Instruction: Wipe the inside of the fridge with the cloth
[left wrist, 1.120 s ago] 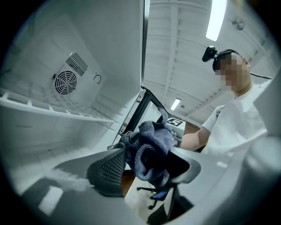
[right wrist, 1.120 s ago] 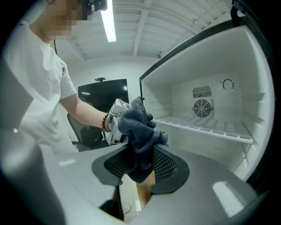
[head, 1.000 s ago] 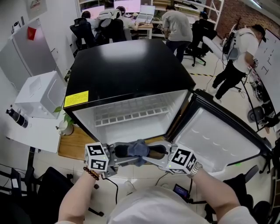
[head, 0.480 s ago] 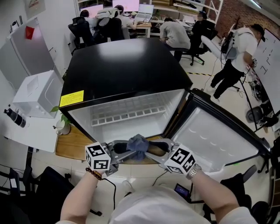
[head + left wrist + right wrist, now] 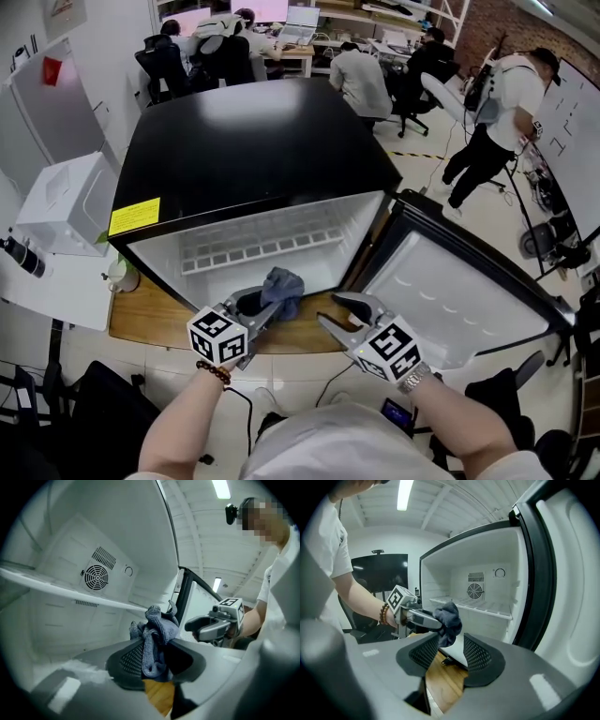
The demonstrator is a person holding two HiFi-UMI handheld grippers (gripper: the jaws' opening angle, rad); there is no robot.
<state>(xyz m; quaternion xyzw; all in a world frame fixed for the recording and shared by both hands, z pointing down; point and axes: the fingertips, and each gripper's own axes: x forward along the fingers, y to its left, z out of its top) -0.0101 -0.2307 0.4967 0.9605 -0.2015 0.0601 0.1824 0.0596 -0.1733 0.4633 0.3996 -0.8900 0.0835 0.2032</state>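
**Head view**
- fridge: black casing, white interior, standing on a wooden board.
- door: swung open to the right.
- shelf: white, across the interior.
- left gripper: at the lower front edge of the opening. Its fingers are clamped on the cloth.
- cloth: blue-grey, bunched, sticking out past the fingertips into the mouth of the fridge. Whether it touches the liner cannot be told.
- right gripper: just beside the left one, apart from the cloth.

**Left gripper view**
- left gripper: fingers have just been closing. They are now partly closed, pads pressed on the cloth, which rises in folds above them.
- fridge interior: round fan grille on the back wall, shelf below it.
- right gripper: to the right, in front of the door.

**Right gripper view**
- right gripper: fingers have just been opening, then drew in slightly. They stand well apart with nothing gripped; the wooden board shows in the gap.
- left gripper: beyond, holding the cloth before the open fridge.
- bead bracelet: on that wrist.
- fan grille, shelf and door: all in sight.
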